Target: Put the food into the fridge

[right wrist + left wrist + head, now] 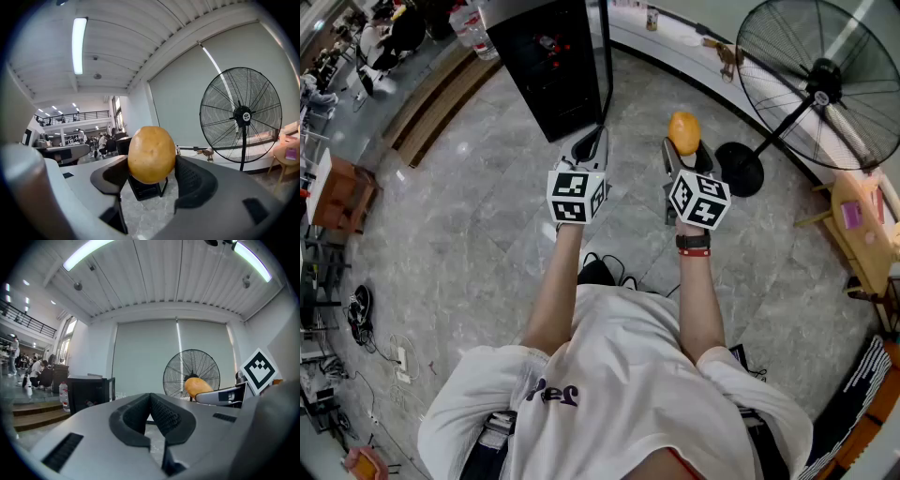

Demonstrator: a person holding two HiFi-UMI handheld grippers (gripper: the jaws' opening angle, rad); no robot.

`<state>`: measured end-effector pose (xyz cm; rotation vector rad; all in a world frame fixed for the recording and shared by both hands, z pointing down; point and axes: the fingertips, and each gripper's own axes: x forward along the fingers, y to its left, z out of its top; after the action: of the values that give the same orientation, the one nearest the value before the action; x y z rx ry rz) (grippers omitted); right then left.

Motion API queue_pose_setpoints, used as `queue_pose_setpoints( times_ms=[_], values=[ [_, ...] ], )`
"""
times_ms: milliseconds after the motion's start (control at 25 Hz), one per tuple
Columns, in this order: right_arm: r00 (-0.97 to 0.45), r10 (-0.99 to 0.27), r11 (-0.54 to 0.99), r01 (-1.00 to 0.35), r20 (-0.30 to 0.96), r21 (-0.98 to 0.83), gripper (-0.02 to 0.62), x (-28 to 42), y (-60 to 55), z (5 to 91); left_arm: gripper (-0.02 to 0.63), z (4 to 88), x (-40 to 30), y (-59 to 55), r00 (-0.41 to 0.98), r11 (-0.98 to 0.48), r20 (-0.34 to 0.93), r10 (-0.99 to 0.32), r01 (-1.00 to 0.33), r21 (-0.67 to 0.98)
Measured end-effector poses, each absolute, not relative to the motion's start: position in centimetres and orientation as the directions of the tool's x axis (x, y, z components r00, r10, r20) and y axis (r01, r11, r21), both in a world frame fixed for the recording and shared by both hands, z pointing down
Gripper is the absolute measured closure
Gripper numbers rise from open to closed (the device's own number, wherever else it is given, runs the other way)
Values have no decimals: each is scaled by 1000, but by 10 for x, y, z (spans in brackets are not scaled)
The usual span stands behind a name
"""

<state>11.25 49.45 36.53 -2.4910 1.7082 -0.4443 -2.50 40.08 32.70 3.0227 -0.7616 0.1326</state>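
A yellow-brown potato (151,153) sits clamped between the pads of my right gripper (152,174); the same potato (683,131) shows orange at the tip of the right gripper (682,150) in the head view. My left gripper (592,145) is shut with nothing between its pads (150,417). Both are held out in front of the person at about the same height. The small black fridge (553,61) stands on the floor ahead and to the left, its door (607,56) swung open. The fridge (88,392) also shows in the left gripper view.
A large pedestal fan (820,84) stands on the floor to the right, its round base (739,169) close to my right gripper. A wooden chair (862,225) is at the far right. A water bottle (473,28) stands left of the fridge beside wooden steps (441,103).
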Motion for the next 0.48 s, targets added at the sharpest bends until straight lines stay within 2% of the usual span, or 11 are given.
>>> queue_pose_setpoints(
  times_ms=[480],
  values=[
    [319, -921, -374, -883, 224, -282, 281, 106, 419, 382, 588, 348, -41, 327, 857, -860, 116, -502, -509, 42]
  ],
)
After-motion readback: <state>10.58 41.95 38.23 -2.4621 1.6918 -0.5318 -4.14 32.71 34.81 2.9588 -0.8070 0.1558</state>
